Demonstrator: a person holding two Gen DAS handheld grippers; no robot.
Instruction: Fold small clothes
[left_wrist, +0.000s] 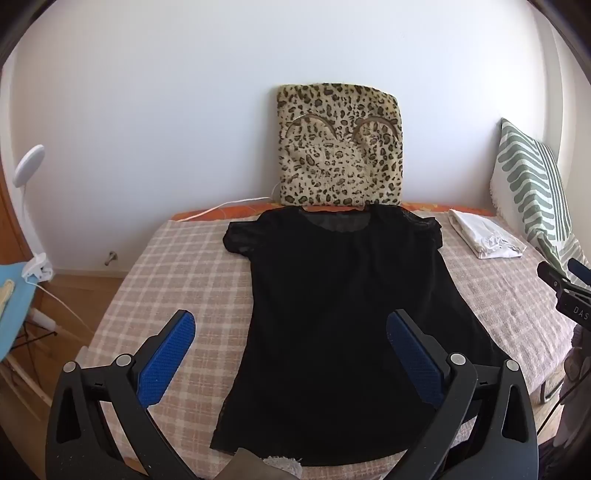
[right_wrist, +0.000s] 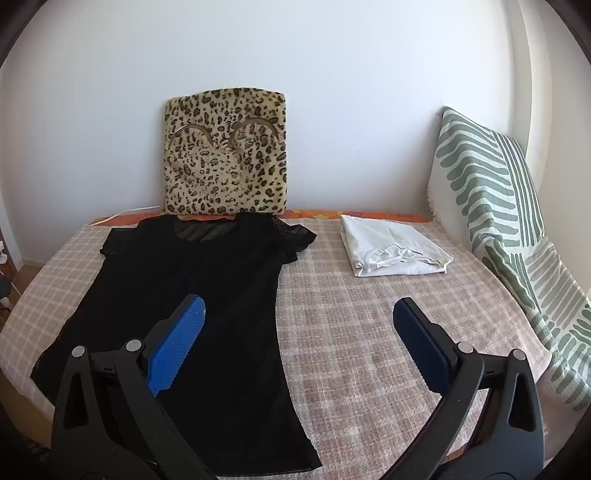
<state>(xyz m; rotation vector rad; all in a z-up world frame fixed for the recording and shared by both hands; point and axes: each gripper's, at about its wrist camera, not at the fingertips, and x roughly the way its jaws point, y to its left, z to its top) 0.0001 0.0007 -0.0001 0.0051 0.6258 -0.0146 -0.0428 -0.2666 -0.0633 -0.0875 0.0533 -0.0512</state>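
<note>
While flat on bed (left_wrist: 177, 266), black top (left_wrist: 332, 314) neckline toward wall.

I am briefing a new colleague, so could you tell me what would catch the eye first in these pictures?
A black top lies spread flat in the middle of the checked bedspread, its neckline toward the wall. Behind it a leopard-print cushion leans on the wall, and a folded white garment sits to the right. Both grippers hover open.
</note>
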